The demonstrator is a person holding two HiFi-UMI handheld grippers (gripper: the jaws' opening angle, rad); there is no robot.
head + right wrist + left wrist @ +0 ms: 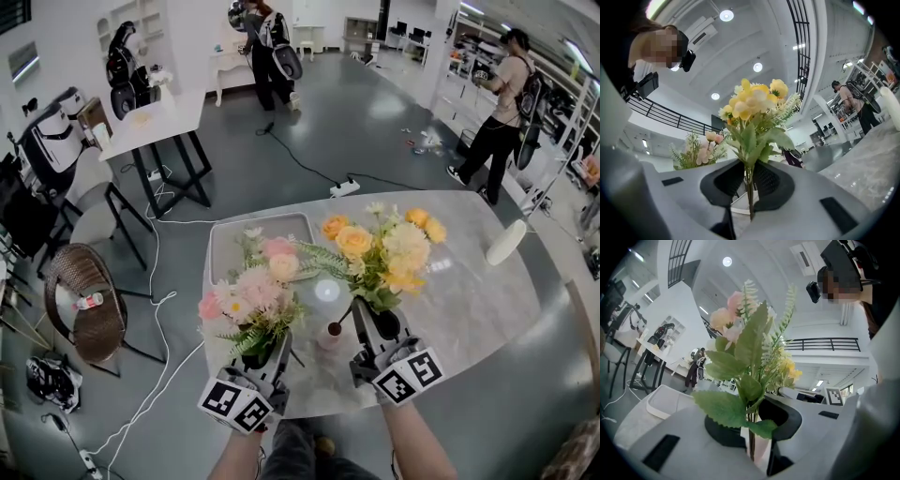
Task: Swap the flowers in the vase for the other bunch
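My left gripper [265, 354] is shut on the stems of a pink bunch [251, 298] and holds it upright over the table's near left part. In the left gripper view the stems [751, 439] run between the dark pads, leaves fanning above. My right gripper [375, 325] is shut on the stems of a yellow and orange bunch [386, 251], which is also upright. The right gripper view shows those stems [749, 187] pinched between the pads. A small pale pink vase [330, 335] stands on the table between the two grippers, its dark mouth holding no flowers.
The marble table [469, 291] carries a shallow grey tray [227, 246] at the back left and a white disc-shaped object [506, 242] at the right edge. A wicker chair [86, 300] and floor cables lie to the left. Two people stand far behind.
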